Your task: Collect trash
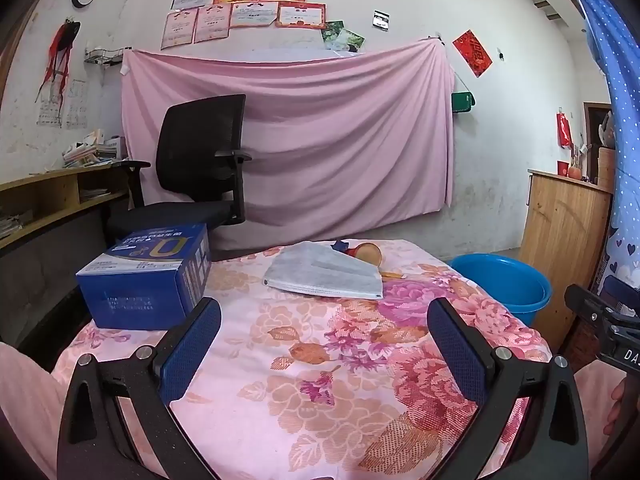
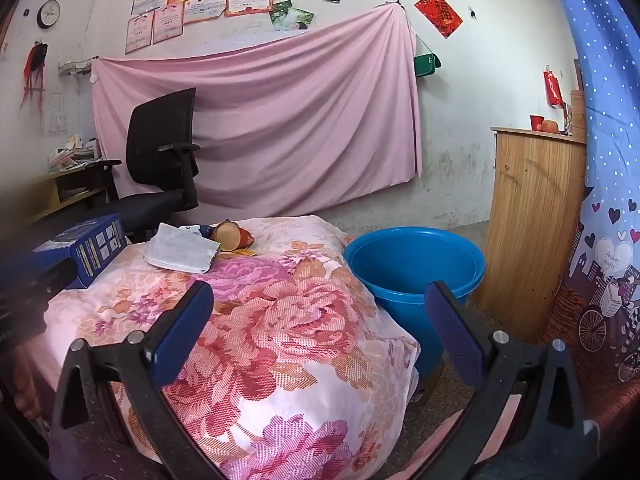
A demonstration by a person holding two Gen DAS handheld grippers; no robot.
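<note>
A grey face mask [image 1: 326,271] [image 2: 181,253] lies flat at the far side of the flower-patterned table cover [image 1: 320,360] [image 2: 280,320]. Behind it sit a cut sweet potato piece [image 1: 368,253] [image 2: 230,235] with peel scraps and a small dark blue wrapper [image 1: 340,245]. A blue box [image 1: 150,276] [image 2: 86,248] stands at the table's left. A blue plastic bucket [image 1: 504,282] [image 2: 414,268] stands on the floor to the right of the table. My left gripper [image 1: 324,320] hovers open over the near table. My right gripper [image 2: 320,304] is open near the table's right edge.
A black office chair [image 1: 204,164] [image 2: 160,160] stands behind the table before a pink sheet on the wall. A wooden cabinet [image 1: 564,240] [image 2: 532,220] is at the right, a shelf with books at the left, and a blue curtain at the far right.
</note>
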